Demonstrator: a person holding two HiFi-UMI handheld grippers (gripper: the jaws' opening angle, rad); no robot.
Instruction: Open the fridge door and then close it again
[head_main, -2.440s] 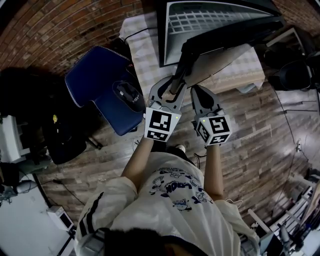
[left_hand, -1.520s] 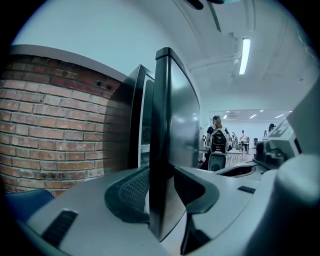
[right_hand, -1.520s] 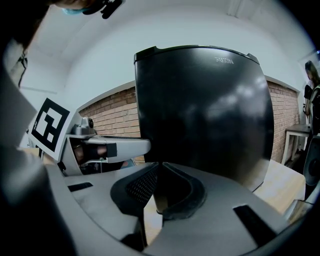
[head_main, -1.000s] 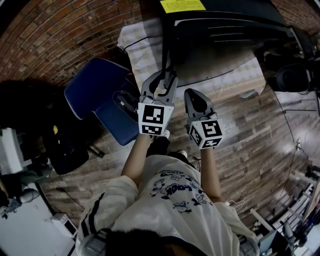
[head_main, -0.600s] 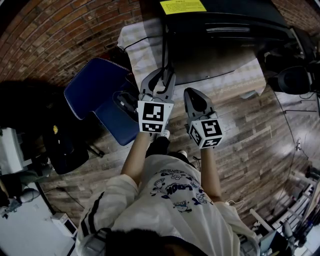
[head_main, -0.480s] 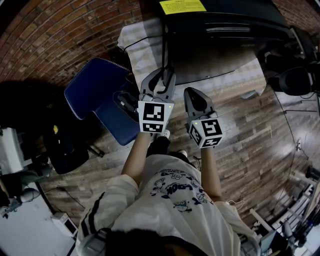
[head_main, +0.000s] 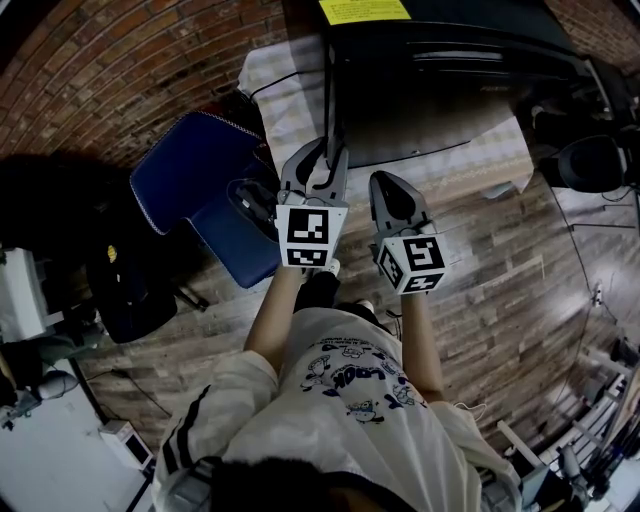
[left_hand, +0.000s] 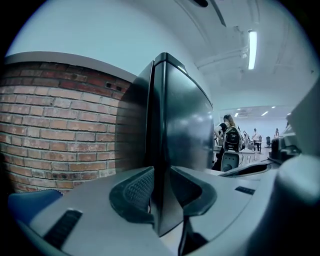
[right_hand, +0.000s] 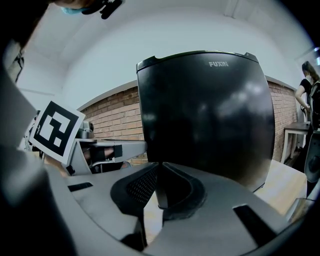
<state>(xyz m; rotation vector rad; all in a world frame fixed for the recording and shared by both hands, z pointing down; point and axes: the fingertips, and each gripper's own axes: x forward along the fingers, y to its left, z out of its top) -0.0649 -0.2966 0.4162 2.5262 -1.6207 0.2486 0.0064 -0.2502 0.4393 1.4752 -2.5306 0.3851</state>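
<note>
The black fridge (head_main: 440, 90) stands on a cloth-covered stand, its door flush with the body. My left gripper (head_main: 327, 150) reaches to the door's left edge. In the left gripper view that edge (left_hand: 159, 150) runs up between the pads, and the left gripper (left_hand: 159, 175) has just been closing onto it; both pads touch it. My right gripper (head_main: 385, 180) hovers just to the right, in front of the door, apart from it. The right gripper view shows the fridge front (right_hand: 205, 115) beyond the right gripper (right_hand: 158, 167), whose tips meet on nothing.
A blue padded chair (head_main: 200, 170) stands left of the fridge against a brick wall (head_main: 120, 70). The checkered cloth (head_main: 285, 90) hangs over the stand. A dark office chair (head_main: 590, 155) is at the right. People (left_hand: 230, 135) stand far off.
Earlier the door stood swung open with a wire shelf showing; now it lies shut against the fridge. Over the last second both hands kept still and the left jaws narrowed on the door's edge.
</note>
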